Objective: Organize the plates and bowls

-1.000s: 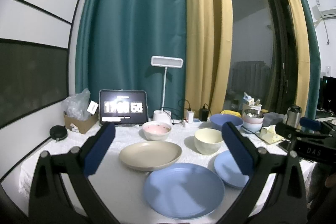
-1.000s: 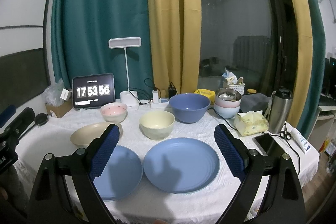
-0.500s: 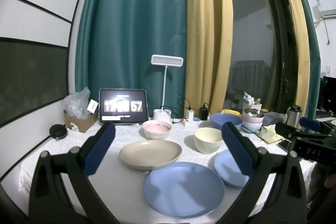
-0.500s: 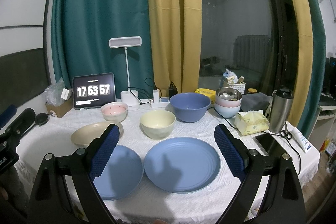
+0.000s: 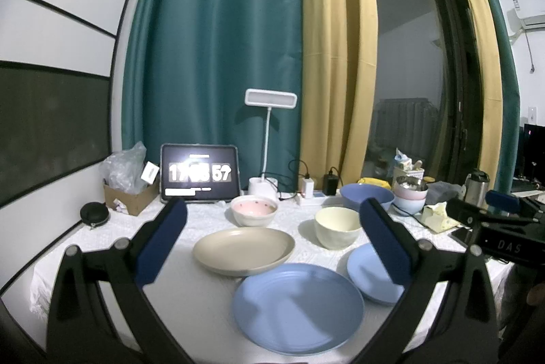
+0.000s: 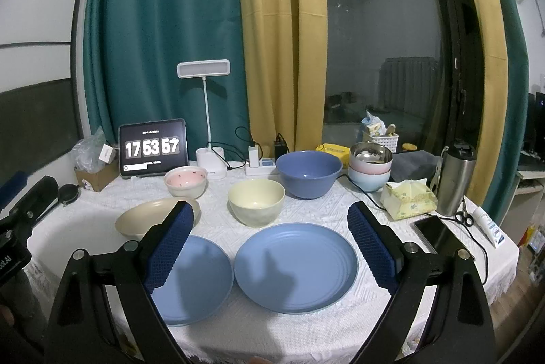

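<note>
White-clothed desk [image 6: 306,193] before teal and yellow curtains: two blue plates [image 6: 295,261] near the front edge, a beige plate [image 5: 243,249] and bowls [image 6: 256,205] behind. Left tongs [image 5: 272,239] and right tongs [image 6: 270,243] gape wide, empty, above the front edge.

Matt blue plates [image 6: 295,267] lie on a textured white cloth [image 6: 316,205]; the steel flask [image 6: 454,180] gleams.

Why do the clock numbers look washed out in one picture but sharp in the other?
Left wrist view: glare blooms over the tablet clock, blurring its middle digits. Right wrist view: the clock reads cleanly, 17 53 57. Both views bend the curtains, a fisheye effect.
</note>
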